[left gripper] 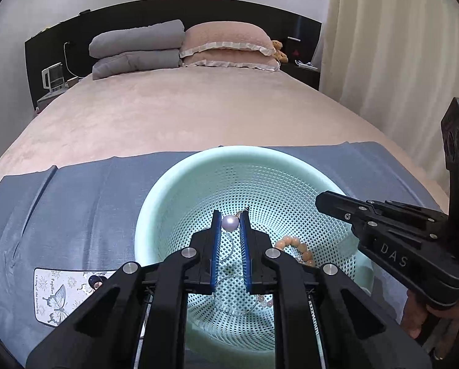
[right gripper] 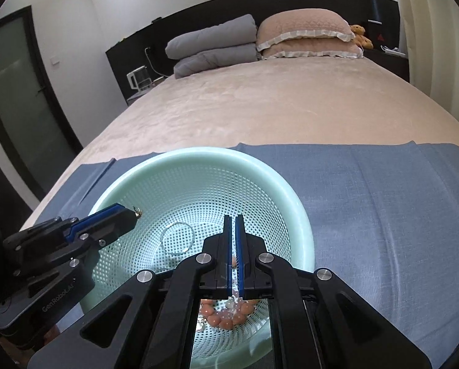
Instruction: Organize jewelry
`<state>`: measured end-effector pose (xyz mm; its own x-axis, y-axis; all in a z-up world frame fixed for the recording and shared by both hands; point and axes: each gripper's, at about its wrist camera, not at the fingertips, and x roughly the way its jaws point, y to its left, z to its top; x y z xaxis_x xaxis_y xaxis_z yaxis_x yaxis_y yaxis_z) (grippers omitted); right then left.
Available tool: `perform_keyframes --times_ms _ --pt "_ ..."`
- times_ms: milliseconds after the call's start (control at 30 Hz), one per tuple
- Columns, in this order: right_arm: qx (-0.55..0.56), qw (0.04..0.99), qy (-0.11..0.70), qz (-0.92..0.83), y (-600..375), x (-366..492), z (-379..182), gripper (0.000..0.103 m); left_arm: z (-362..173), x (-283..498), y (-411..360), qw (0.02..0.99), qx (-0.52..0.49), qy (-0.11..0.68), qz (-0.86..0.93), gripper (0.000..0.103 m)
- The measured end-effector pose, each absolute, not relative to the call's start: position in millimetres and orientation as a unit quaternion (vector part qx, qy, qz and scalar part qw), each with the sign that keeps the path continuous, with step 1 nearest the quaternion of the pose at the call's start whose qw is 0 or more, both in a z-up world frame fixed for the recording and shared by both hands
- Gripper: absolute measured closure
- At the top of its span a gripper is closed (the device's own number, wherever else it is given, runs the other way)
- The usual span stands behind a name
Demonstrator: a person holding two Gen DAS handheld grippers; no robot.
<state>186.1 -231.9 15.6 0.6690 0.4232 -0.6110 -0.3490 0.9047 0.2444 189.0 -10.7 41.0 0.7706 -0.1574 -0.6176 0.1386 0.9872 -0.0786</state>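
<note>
A mint-green perforated basket [left gripper: 180, 178] [right gripper: 297, 203] sits on a blue cloth on the bed. My left gripper [left gripper: 230, 219] is shut on a pearl earring [left gripper: 231, 223] and holds it above the basket's inside; its gold hook [right gripper: 138, 212] pokes past the fingertips in the right wrist view. My right gripper [right gripper: 233, 219] is shut and empty over the basket. In the basket lie an orange bead bracelet [left gripper: 297, 247] [right gripper: 226, 315], a clear bangle [right gripper: 177, 238] [left gripper: 235, 295] and pale pink beads [left gripper: 265, 300].
The blue cloth [left gripper: 85, 209] [right gripper: 383, 203] covers the near end of the pink bed [left gripper: 174, 113]. A butterfly-print card [left gripper: 60, 295] lies on the cloth left of the basket. Pillows and a folded grey quilt [left gripper: 137, 47] lie at the headboard.
</note>
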Motion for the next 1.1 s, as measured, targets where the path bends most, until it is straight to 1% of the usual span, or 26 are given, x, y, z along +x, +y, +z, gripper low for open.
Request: perform_keyframes --times_ms 33,100,167,200,267,333,400,433,533,567,600,633,667,800,833,900,1100 --pt "0.056 0.914 0.341 0.21 -234.6 183.4 17.8 0.097 42.1 187.7 -9.1 0.942 -0.014 0.326 -0.074 0.09" --pt "0.058 0.916 0.336 0.21 -237.9 182.6 21.7 0.096 45.0 186.2 -7.5 0.945 -0.016 0.32 -0.071 0.086" --pt "0.059 0.916 0.336 0.213 -239.5 182.6 22.1 0.096 47.4 184.2 -5.0 0.945 -0.022 0.318 -0.071 0.069" --pt "0.058 0.915 0.337 0.214 -239.4 182.2 21.7 0.096 48.5 183.2 -4.6 0.946 -0.023 0.317 -0.069 0.065" --pt "0.054 0.916 0.336 0.212 -238.9 182.2 21.2 0.096 50.7 181.0 -3.7 0.947 -0.026 0.312 -0.068 0.049" --pt "0.054 0.914 0.339 0.216 -238.7 182.1 20.4 0.095 53.3 178.4 -2.2 0.948 -0.034 0.308 -0.069 0.041" --pt "0.06 0.914 0.337 0.219 -241.9 179.2 20.1 0.094 56.7 174.9 0.0 0.95 -0.042 0.302 -0.072 0.037" --pt "0.062 0.913 0.335 0.222 -243.5 176.9 20.5 0.093 58.0 173.7 1.6 0.95 -0.043 0.303 -0.069 0.03" --pt "0.057 0.917 0.318 0.234 -249.6 160.2 23.1 0.085 59.9 163.6 6.5 0.953 -0.034 0.295 -0.055 0.025" --pt "0.053 0.919 0.312 0.235 -251.7 153.0 23.7 0.079 60.1 159.2 8.5 0.954 -0.028 0.296 -0.049 0.025" --pt "0.047 0.922 0.304 0.234 -253.5 144.1 24.7 0.071 60.1 154.3 11.5 0.954 -0.026 0.297 -0.043 0.023" --pt "0.043 0.925 0.295 0.236 -255.2 134.0 26.1 0.068 60.6 148.8 14.1 0.953 -0.028 0.299 -0.041 0.017" --pt "0.041 0.927 0.285 0.239 -258.1 123.5 27.4 0.064 61.5 141.8 17.6 0.953 -0.033 0.297 -0.044 0.015" --pt "0.041 0.928 0.268 0.255 -260.4 82.3 30.2 0.063 65.7 111.9 31.5 0.953 -0.052 0.295 -0.045 0.011" --pt "0.044 0.926 0.268 0.26 -259.1 70.4 27.3 0.063 66.6 105.6 34.1 0.953 -0.055 0.293 -0.043 0.009" --pt "0.038 0.919 0.277 0.278 -251.1 49.8 18.2 0.063 65.7 94.1 38.1 0.954 -0.057 0.292 -0.043 0.008" --pt "-0.051 0.894 0.322 0.307 -206.6 13.7 -31.9 0.064 34.5 60.6 42.6 0.944 -0.057 0.322 -0.043 0.006"
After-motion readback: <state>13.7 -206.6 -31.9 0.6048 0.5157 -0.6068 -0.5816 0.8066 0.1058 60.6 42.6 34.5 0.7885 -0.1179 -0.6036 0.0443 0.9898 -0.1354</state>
